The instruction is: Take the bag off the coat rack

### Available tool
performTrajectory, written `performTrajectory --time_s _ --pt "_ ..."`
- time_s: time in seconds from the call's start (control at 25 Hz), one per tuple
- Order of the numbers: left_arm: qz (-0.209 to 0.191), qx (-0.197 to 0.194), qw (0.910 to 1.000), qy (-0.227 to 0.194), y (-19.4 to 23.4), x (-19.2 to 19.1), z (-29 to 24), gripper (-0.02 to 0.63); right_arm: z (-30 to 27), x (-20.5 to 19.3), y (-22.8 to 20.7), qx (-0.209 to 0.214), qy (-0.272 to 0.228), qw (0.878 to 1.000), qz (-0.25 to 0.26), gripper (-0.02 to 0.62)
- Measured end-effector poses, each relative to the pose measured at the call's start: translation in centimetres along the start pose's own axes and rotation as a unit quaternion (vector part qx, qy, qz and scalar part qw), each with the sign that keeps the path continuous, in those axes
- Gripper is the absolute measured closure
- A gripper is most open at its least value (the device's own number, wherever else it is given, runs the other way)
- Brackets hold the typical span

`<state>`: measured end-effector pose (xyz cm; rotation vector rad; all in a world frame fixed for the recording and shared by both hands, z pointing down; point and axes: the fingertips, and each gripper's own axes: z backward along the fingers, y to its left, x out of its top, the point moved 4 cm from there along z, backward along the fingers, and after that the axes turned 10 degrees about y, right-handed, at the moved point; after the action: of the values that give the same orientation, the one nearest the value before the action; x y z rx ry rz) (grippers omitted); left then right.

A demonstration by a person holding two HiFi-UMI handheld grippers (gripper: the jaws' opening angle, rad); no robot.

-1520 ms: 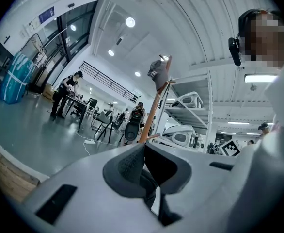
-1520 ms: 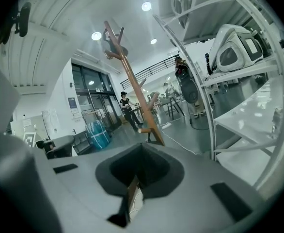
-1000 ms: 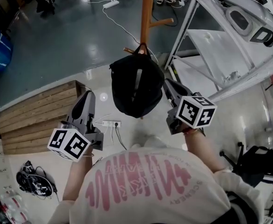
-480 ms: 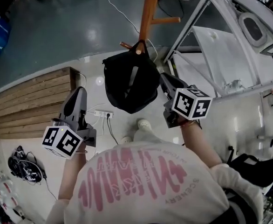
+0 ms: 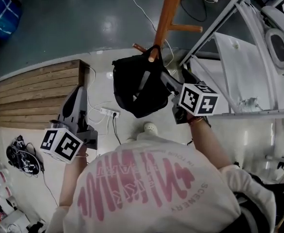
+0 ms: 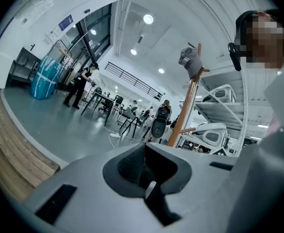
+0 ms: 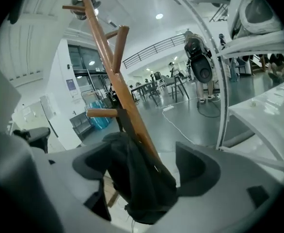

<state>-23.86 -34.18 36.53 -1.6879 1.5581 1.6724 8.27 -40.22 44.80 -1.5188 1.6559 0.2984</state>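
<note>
1. Head view, from above: a glossy blue-grey floor gives way to pale speckled flooring. A raised platform [image 5: 35, 93] of rough wooden planks lies at the left, and a white metal frame [image 5: 219, 23] with angled shelves stands at the right.
2. Same view: the coat rack [image 5: 168, 8], a round orange-brown wooden pole with short pegs, rises at centre. The bag [image 5: 137, 86], black soft fabric in a rounded shape, hangs by its top loop from a low peg. A white power strip [image 5: 109, 112] lies on the floor below it.
3. Same view: the left gripper [image 5: 79, 89], smooth grey plastic, is held left of the bag and apart from it. The right gripper [image 5: 175, 79] reaches against the bag's right side.
4. Left gripper view: a bright hall with round ceiling lights and a shiny floor [image 6: 59, 125]. The left gripper [image 6: 144, 171] has its jaws pressed together with nothing between them. The thin wooden pole slants up at some distance.
5. Right gripper view: the pole and one peg [image 7: 103, 113] fill the left half, very close. The right gripper [image 7: 143, 166] has just been opening its jaws. They stand wide apart, with the bag's crumpled lower part sagging between the dark pads, unclamped.
</note>
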Motion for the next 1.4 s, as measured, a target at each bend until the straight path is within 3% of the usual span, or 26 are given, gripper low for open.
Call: performTrajectory --time_s 0.16,0.36,0.6,0.72,1.0,1.4 --pt "0.005 0.011 0.9999 -0.005 0.2 0.0 -0.2 0.601 -2.4 -1.2 0.3 0.024 0.044 0.998 0.038 0.129" --pt "0.006 0.018 0.9998 -0.011 0.2 -0.1 -0.8 0.601 -5.1 -3.4 -0.9 0.047 0.086 0.995 -0.01 0.126" --pt "-0.002 0.044 0.9987 0.024 0.8 -1.3 -2.9 0.601 -6.9 -4.8 -1.6 0.055 0.125 0.991 -0.005 0.134" --pt "0.003 0.046 0.9985 0.029 0.8 -2.0 -3.6 0.601 -7.1 -4.8 -1.7 0.075 0.121 0.99 -0.021 0.161" --pt "-0.013 0.055 0.9981 0.025 0.4 -3.3 -5.1 0.601 -7.5 -5.0 -2.2 0.105 0.167 0.98 -0.024 0.272" --pt "-0.014 0.083 0.9958 0.037 -0.8 -6.5 -7.4 0.6 -7.5 -4.4 -3.6 0.095 0.2 0.972 0.079 0.379"
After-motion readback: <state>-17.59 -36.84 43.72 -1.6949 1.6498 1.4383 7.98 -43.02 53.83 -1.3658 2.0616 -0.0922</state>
